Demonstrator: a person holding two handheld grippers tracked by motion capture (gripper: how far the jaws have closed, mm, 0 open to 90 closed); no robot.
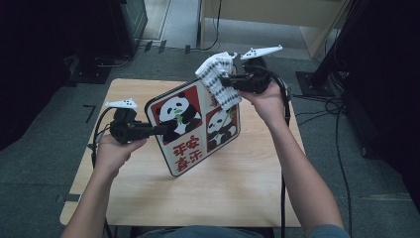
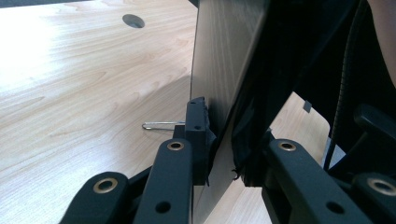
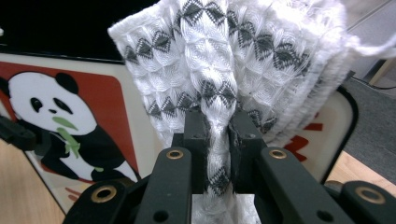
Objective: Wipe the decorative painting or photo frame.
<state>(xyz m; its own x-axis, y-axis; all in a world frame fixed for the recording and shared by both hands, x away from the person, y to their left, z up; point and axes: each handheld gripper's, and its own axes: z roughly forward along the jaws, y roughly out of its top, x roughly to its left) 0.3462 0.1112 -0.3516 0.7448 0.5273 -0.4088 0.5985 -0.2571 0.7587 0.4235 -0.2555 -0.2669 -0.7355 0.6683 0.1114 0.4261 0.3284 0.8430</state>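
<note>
A panda board (image 1: 195, 126) with red panels and red characters stands tilted on its lower edge on the wooden table (image 1: 247, 183). My left gripper (image 1: 166, 130) is shut on the board's left edge; in the left gripper view the jaws clamp the thin board edge (image 2: 210, 116) from both sides. My right gripper (image 1: 225, 82) is shut on a white cloth (image 1: 218, 79) with a grey diamond pattern, held against the board's top right corner. In the right gripper view the cloth (image 3: 219, 70) bunches between the jaws, with the panda picture (image 3: 60, 121) behind it.
A round cable hole (image 2: 133, 20) and a thin metal clip (image 2: 161, 125) lie on the table behind the board. Cables (image 1: 341, 148) trail on the grey floor to the right. Dark equipment (image 1: 114, 25) stands beyond the table's far left.
</note>
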